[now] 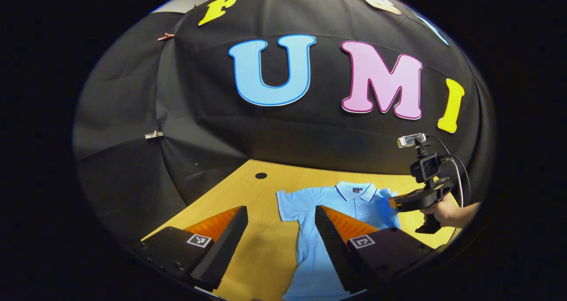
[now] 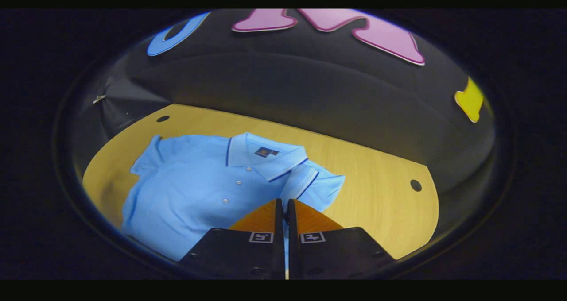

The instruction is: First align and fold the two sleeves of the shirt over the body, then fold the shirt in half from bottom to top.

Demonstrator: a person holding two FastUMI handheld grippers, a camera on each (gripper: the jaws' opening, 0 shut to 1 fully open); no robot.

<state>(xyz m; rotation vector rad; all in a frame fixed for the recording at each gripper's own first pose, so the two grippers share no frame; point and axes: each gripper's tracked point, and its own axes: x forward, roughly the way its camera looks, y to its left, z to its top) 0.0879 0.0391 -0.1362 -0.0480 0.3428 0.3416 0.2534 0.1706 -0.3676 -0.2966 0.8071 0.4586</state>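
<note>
The right tool [image 2: 281,206] has its 2 fingers drawn almost together, and a thin strip of blue cloth shows in the narrow gap between them, so it appears to be pinching the shirt's sleeve [image 2: 316,183] on that side, which is already turned in over the shoulder. In the left gripper view this same tool [image 1: 392,202] sits at the shirt's far shoulder, held level by a hand [image 1: 445,210] that comes in from the right edge with its wrist about straight. The left tool [image 1: 281,223] hangs above the bench [image 1: 266,256] with its fingers spread wide and nothing between them, pointing toward the other sleeve [image 1: 292,203], which lies flat and unfolded. The light blue polo shirt [image 2: 199,190] lies face up on the wooden bench, collar toward the booth wall, buttons showing. The likely trouble is that the pinch holds little cloth: a pull across the body could let the sleeve slip free, or drag the whole shirt sideways and skew the collar. Releasing too soon may leave the fold bunched rather than flat. The left tool, starting high and off to the side, could also catch body fabric along with the sleeve.
</note>
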